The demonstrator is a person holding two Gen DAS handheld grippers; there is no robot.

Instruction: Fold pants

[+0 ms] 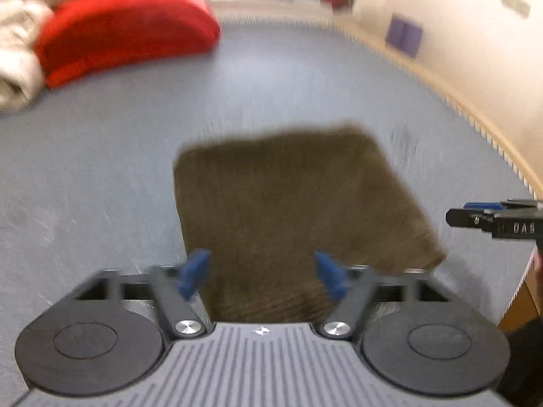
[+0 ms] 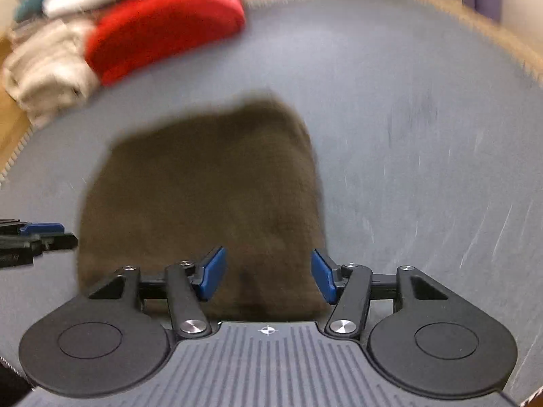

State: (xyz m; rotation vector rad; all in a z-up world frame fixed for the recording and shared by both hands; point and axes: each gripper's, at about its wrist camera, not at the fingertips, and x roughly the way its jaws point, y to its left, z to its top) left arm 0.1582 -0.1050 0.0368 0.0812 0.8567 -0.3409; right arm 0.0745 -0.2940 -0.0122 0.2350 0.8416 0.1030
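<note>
Since the brown pants lie as a compact folded square on the grey mat, folding appears finished; left gripper and right gripper stand released over its near edge, empty; only stacking by the red garment seems left.

Grey mat lying open right of and beyond folded pants; red bundle and pale clothes crowding far-left corner.

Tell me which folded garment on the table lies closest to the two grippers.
The dark brown folded pants, lying alone on the grey table just ahead of both grippers. The red folded garment and the cream one sit stacked at the far-left edge.
</note>
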